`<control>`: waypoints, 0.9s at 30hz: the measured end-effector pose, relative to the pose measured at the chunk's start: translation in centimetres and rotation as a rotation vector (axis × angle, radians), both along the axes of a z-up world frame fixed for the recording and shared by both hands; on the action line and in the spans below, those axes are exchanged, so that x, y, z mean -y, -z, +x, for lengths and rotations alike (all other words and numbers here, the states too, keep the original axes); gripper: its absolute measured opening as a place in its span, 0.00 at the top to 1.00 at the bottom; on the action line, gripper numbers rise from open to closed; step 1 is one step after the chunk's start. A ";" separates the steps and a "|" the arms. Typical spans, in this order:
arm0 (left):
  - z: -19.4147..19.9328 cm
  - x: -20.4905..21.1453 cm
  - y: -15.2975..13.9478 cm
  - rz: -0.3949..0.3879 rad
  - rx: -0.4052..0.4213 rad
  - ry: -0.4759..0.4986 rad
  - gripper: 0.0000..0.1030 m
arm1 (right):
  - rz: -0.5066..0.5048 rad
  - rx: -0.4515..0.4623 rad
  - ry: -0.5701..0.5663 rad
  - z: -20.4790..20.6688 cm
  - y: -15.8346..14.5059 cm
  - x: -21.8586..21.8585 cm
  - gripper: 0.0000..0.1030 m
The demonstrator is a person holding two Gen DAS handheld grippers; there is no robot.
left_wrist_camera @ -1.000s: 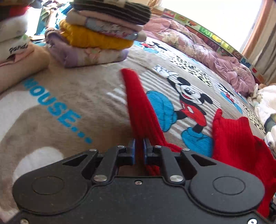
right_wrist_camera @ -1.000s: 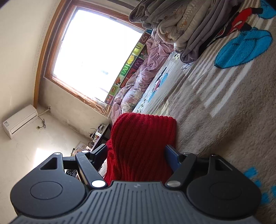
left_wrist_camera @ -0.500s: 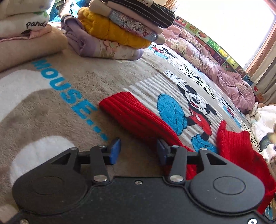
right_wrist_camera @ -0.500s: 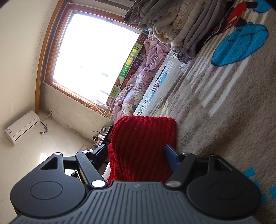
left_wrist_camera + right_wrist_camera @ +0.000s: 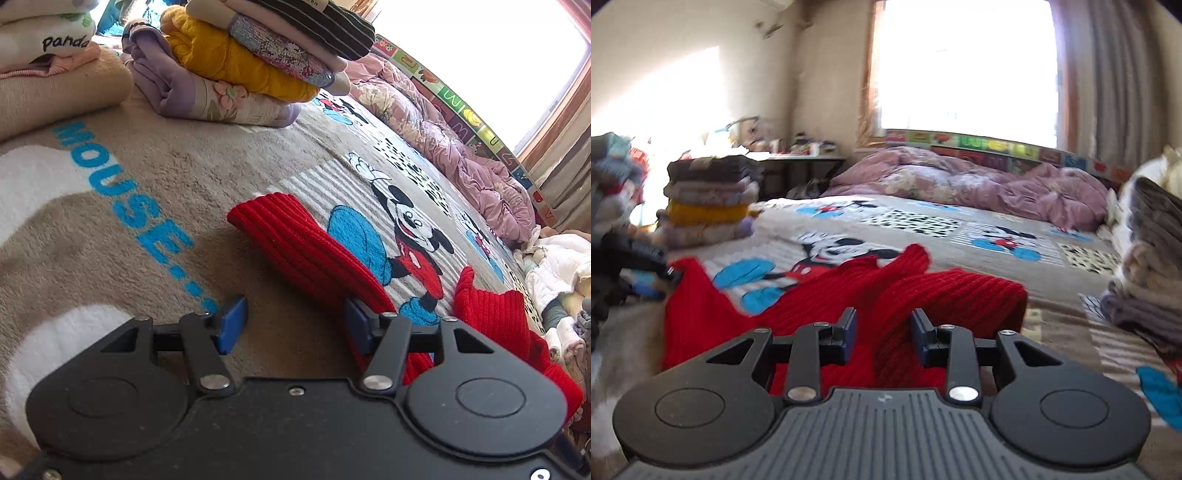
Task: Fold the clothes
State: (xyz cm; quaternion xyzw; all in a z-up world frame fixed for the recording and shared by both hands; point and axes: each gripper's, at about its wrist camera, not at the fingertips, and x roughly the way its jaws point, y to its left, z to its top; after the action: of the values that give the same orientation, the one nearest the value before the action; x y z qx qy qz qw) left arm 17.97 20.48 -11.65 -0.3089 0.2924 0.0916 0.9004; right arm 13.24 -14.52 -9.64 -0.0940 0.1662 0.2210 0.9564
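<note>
The red sweater (image 5: pixel 306 251) is a chunky rib knit, matt and soft-looking, its ridges running lengthwise. The blanket (image 5: pixel 155 177) beneath is a fuzzy, napped fleece with a printed cartoon pattern, dull rather than shiny. In the stack of folded clothes (image 5: pixel 255 62) the yellow piece is a coarse knit and one layer above it glitters with sequins. The left gripper (image 5: pixel 291 325) has matt black plastic arms, bright metal screw heads and smooth blue pads. The right gripper (image 5: pixel 882 334) shows a ribbed grey plastic housing.
</note>
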 end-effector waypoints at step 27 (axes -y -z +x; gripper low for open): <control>0.4 -0.1 0.0 -0.024 0.022 -0.003 0.31 | 1.102 -0.428 0.373 9.9 0.9 11.7 0.87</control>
State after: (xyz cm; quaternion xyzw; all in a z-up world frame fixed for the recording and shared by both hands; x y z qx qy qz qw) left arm 18.33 20.60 -11.61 -0.3209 0.2831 0.0860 0.8997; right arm 23.16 -26.23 -10.54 0.4907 0.2293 0.1175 0.8324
